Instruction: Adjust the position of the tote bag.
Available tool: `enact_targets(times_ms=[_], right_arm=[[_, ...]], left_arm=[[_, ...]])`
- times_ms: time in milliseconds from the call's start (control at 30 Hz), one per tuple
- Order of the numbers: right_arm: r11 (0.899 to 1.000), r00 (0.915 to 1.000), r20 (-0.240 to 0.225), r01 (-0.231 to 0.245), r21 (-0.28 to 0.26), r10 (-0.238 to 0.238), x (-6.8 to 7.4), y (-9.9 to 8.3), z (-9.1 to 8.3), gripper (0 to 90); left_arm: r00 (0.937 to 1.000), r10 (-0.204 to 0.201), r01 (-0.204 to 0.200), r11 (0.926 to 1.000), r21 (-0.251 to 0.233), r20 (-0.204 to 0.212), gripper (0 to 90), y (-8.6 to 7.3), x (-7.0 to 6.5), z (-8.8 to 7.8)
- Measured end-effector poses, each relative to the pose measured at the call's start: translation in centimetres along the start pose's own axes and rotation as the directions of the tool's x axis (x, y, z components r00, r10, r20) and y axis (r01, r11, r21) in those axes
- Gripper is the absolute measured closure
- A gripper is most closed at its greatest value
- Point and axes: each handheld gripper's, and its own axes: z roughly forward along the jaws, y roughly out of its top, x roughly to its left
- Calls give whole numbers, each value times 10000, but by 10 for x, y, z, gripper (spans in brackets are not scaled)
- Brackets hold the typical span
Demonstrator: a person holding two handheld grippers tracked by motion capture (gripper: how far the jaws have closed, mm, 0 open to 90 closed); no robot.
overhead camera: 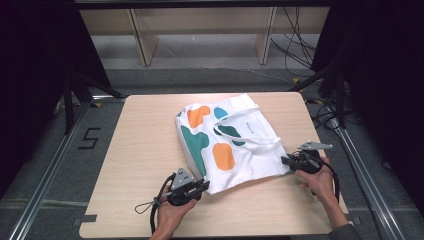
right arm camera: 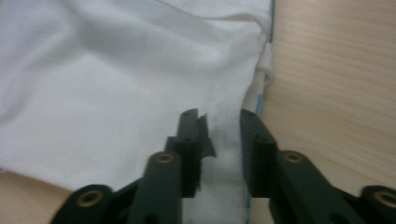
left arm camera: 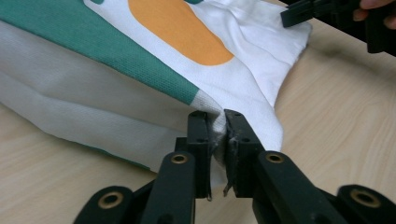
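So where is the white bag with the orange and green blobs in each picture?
High view: the bag lies mid-table, a claw at each near corner.
Left gripper view: it fills the upper left, its corner pinched in the left claw.
Right gripper view: its white cloth covers the left, edge between the right claw tips.
Shared landmark: the wooden table.

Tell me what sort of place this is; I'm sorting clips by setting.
Probably a lab recording station, not a home: a bare wooden table ringed by black curtains, metal rails and loose cables on the floor, with a tote bag laid out.
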Motion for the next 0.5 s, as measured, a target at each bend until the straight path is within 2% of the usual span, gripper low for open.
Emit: enact_targets(times_ms=[33, 67, 100, 133, 167, 200, 233, 267, 300, 333, 367, 400, 433, 467, 500], right_arm=[[9998, 9998, 9, 183, -101, -183, 2, 1, -3, 816], [9998, 9995, -312, 78, -172, -83, 7, 1, -4, 831], [9978, 9975, -311, 635, -204, -641, 9, 0, -5, 843], [9987, 9978, -431, 504, -1, -503, 17, -1, -7, 852], [9984, 9967, -599, 553, -68, -556, 23, -3, -7, 854], [9984, 9967, -599, 553, -68, -556, 23, -3, -7, 854], [9950, 9918, -797, 995, -45, -995, 25, -4, -9, 856], [9959, 9896, -1123, 887, -148, -898, 34, -8, -11, 859], [9953, 9870, -1300, 968, 78, -950, 45, -12, -14, 860], [9910, 9813, -1393, 1336, -50, -1329, 48, -13, -14, 861], [9948, 9818, -1627, 1011, 92, -983, 57, -15, -15, 861], [9902, 9764, -1663, 1396, -5, -1378, 60, -15, -15, 861], [9903, 9734, -1830, 1384, -111, -1381, 66, -17, -16, 861], [9924, 9695, -2129, 1227, -71, -1214, 74, -19, -17, 863], [9885, 9673, -2034, 1483, -302, -1513, 78, -20, -16, 877]], left_arm=[[9996, 166, -167, 9998, -47, -231, 824, 2, 5, -4], [9990, 278, -280, 9996, -55, -345, 828, 4, 8, -6], [9988, 309, -312, 9995, -65, -385, 830, 4, 13, -8], [9979, 316, -320, 9995, -51, -570, 831, 5, 18, -10], [9966, 309, -312, 9995, -32, -767, 833, 5, 23, -12], [9966, 309, -312, 9995, -32, -767, 834, 5, 23, -12], [9948, 284, -287, 9996, -14, -977, 834, 6, 32, -14], [9948, 294, -299, 9995, -35, -979, 836, 7, 39, -15], [9908, -166, 146, 9998, -162, -1344, 837, 8, 52, -18], [9886, 36, -60, 9999, -159, -1507, 837, 10, 60, -19], [9858, -39, 1, 9997, -224, -1677, 837, 10, 66, -19], [9827, -33, -13, 9997, -247, -1850, 837, 12, 73, -19], [9811, 53, -97, 9997, -217, -1935, 837, 14, 79, -19], [9811, 53, -97, 9997, -217, -1935, 836, 14, 79, -19], [9755, 187, -257, 9992, -290, -2191, 835, 16, 91, -16]])
